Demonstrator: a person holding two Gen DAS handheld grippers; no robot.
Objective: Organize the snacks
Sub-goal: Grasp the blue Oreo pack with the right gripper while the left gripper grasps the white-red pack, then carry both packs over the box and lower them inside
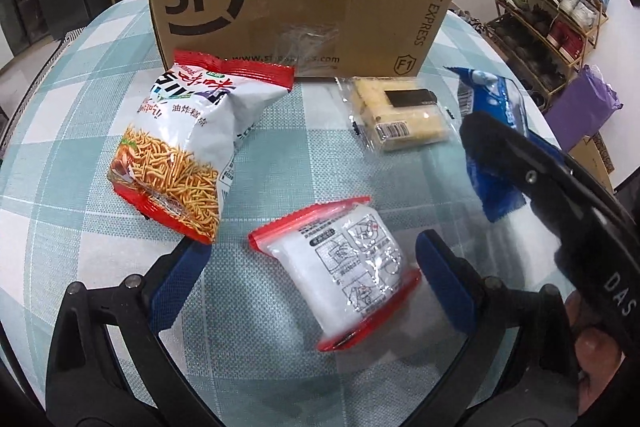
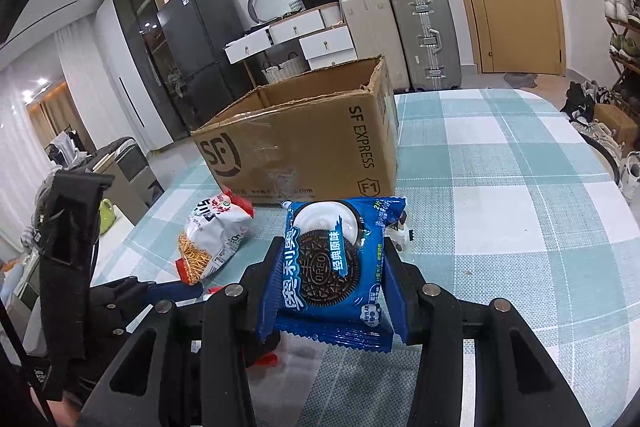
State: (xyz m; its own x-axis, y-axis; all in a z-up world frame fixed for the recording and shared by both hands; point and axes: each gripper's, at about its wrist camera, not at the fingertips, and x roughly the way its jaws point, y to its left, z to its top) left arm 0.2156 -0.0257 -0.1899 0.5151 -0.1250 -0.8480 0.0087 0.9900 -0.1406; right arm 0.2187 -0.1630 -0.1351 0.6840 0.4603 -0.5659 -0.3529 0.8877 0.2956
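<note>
We see the cardboard box (image 2: 304,147) standing open on the checked tablecloth (image 2: 520,207); our right gripper (image 2: 332,291) is clamped on the blue cookie packet (image 2: 332,267), lifted in front of the box; our left gripper (image 1: 312,267) spreads wide around the red-edged white packet (image 1: 344,275) lying nearer us than the box, touching nothing; the noodle snack bag (image 1: 180,147) and the yellow cake pack (image 1: 400,115) lie just before the box.
</note>
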